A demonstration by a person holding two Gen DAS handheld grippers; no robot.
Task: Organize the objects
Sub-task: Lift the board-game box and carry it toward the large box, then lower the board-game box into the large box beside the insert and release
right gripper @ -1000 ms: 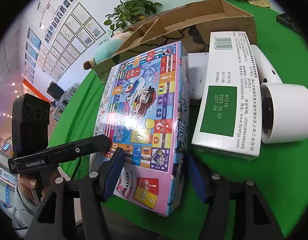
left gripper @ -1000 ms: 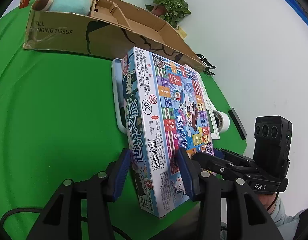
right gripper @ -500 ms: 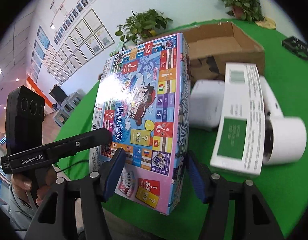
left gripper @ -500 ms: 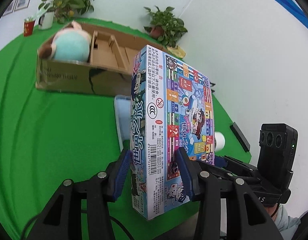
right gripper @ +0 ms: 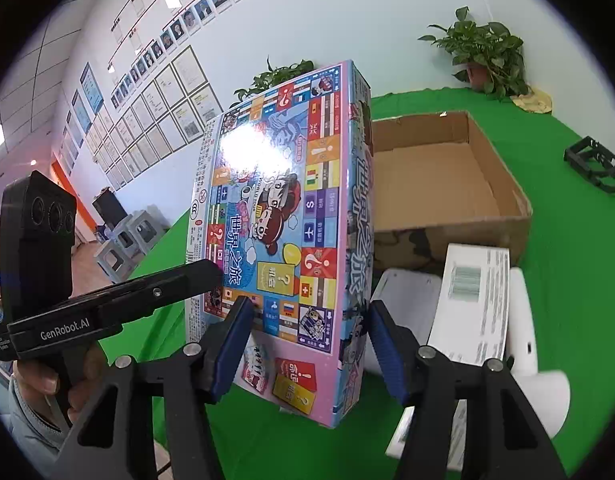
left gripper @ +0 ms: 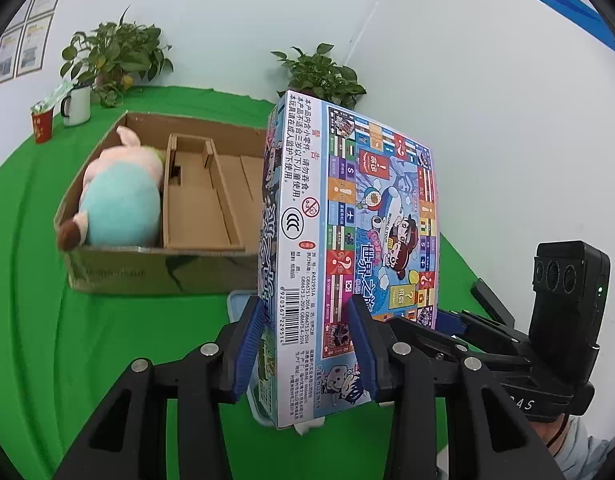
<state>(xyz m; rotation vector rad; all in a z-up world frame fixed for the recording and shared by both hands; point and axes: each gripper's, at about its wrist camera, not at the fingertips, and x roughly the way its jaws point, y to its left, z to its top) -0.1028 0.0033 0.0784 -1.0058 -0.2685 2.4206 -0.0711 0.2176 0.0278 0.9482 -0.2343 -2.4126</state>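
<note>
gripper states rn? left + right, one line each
Left gripper: shut on the board game box, clamping its near edge.
Right gripper: shut on the same board game box, fingers on both faces, box held raised and tilted.

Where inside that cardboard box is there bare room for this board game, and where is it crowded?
The cardboard box floor is bare at its right end, between the inner divider and the end wall. The left end is filled by the plush toy. In front, the white carton and white device crowd the green table.
</note>
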